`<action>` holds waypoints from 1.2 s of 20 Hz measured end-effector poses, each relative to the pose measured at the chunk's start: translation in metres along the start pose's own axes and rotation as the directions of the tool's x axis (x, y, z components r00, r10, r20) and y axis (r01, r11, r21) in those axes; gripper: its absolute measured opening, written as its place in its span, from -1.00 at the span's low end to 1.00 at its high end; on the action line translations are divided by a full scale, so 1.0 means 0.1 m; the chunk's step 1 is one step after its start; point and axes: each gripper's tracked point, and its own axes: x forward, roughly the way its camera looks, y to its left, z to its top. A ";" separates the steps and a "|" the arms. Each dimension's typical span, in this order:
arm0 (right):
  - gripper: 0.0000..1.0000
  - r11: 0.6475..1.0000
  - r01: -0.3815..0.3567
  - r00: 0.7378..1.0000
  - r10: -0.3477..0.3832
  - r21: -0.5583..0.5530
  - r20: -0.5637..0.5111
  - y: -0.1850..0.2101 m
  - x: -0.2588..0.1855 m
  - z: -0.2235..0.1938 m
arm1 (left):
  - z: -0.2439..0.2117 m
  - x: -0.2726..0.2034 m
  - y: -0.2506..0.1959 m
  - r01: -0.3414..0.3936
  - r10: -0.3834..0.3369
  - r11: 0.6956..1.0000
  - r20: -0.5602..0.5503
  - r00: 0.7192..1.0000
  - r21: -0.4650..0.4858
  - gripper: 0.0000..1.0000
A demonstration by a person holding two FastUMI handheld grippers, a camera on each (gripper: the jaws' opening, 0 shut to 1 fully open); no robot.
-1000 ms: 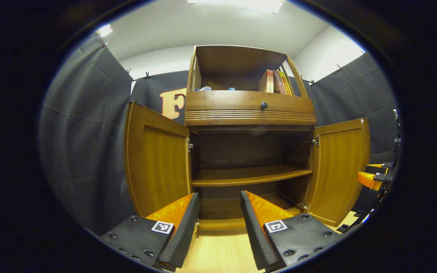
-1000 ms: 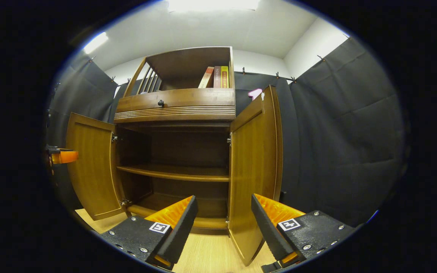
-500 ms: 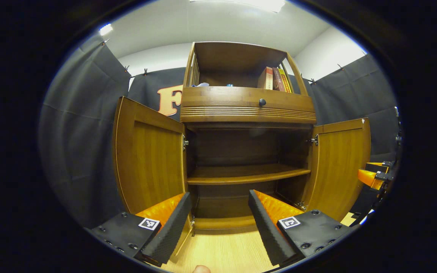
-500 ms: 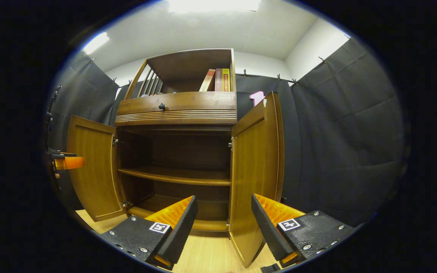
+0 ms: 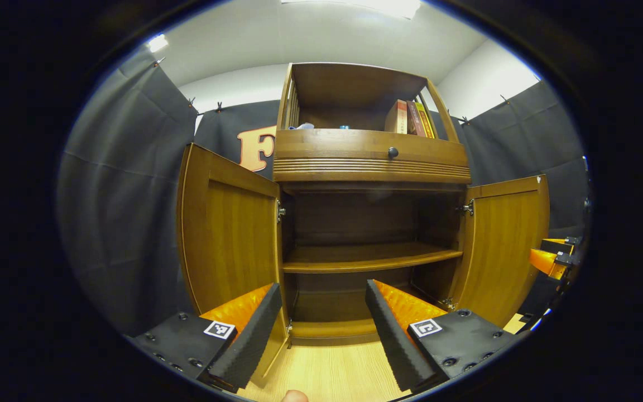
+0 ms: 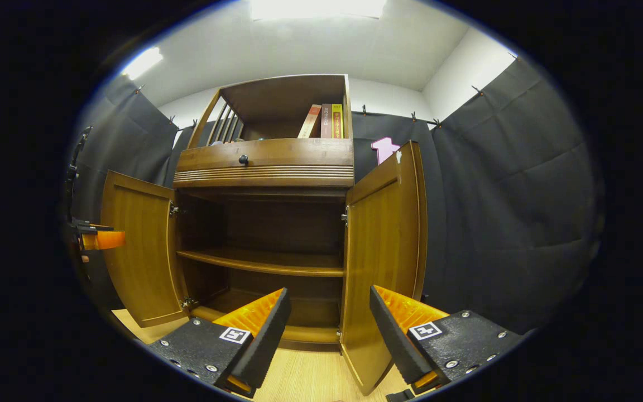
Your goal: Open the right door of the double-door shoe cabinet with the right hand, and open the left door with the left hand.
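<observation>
a booth hung with black cloth (image 6: 500, 212) under a white ceiling, with a pale wooden floor (image 5: 332, 371) at the bottom of both views. the shoe cabinet (image 5: 369, 162) stands against the back cloth, and both of its doors are swung wide open. in the left gripper view the left door (image 5: 229, 234) stands out from its hinge on the near left and the right door (image 5: 503, 245) angles out on the far side; in the right gripper view the right door (image 6: 383, 262) stands edge-on just ahead and the left door (image 6: 140, 245) opens away at the left. between the doors the dark interior shows one bare shelf (image 5: 369, 258) across the middle. above the doors runs a drawer front with a small dark knob (image 5: 393, 152), and over it an open top compartment holding a few upright books (image 5: 411, 117) at its right end. the left gripper (image 5: 324, 321) is released, its jaws spread apart with nothing between them, the left finger's tip overlapping the lower edge of the left door, though contact cannot be told. the right gripper (image 6: 330, 324) is likewise released and holds nothing; the lower part of the right door stands in the gap between its fingers, apart from both pads. the right gripper's orange finger shows at the right edge of the left gripper view, beyond the right door.
</observation>
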 end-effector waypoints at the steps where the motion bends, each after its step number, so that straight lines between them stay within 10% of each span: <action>1: 0.97 1.000 0.000 1.000 0.000 0.001 0.001 0.00 0.00 0.00 | 0.00 0.00 0.00 -0.001 0.001 1.000 0.001 1.000 0.001 0.97; 24: 0.97 1.000 0.007 1.000 -0.007 0.012 0.004 -0.03 0.02 0.00 | 0.03 -0.02 -0.01 -0.003 0.003 1.000 0.011 1.000 0.005 0.99</action>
